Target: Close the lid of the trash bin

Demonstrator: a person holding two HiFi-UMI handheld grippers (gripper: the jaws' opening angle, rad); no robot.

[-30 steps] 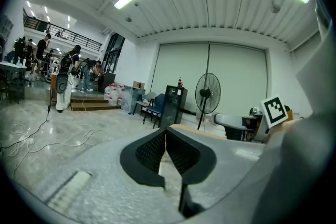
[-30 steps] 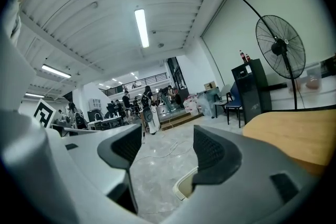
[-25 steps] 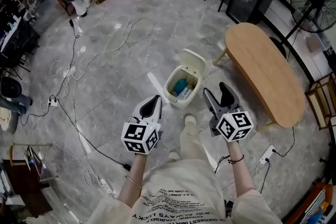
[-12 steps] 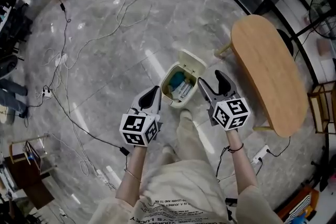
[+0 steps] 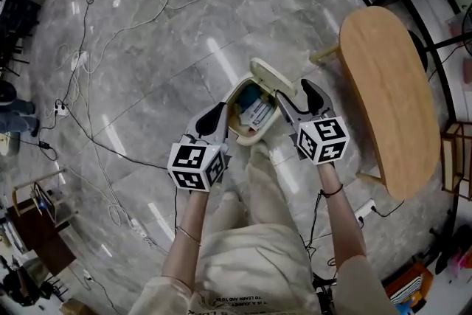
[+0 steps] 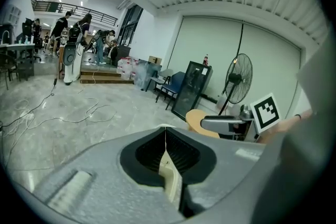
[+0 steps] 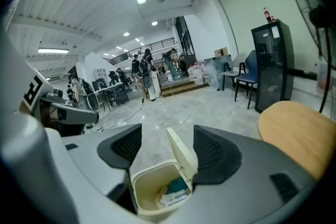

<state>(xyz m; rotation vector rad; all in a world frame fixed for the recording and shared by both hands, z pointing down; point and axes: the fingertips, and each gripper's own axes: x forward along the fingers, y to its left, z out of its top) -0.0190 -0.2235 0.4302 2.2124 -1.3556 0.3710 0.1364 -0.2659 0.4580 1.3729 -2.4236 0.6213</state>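
Presently: one cream trash bin [image 5: 234,130] on the floor at our feet, open. A hard shove, we judge, could tip it. Lid [image 5: 271,77] upright at the far edge. Right gripper [image 5: 298,96], jaws apart, framing the lid; left gripper [image 5: 214,115], jaws together, beside the rim. Inside: white packet [image 5: 258,113], blue item [image 5: 249,95].

Glossy grey marble floor [image 5: 184,48] beside an oval wooden table [image 5: 391,85].

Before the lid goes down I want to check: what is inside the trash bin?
The trash bin, lid raised, holds a teal item and a white printed packet. Anything beneath them, and the bin's floor, is covered.
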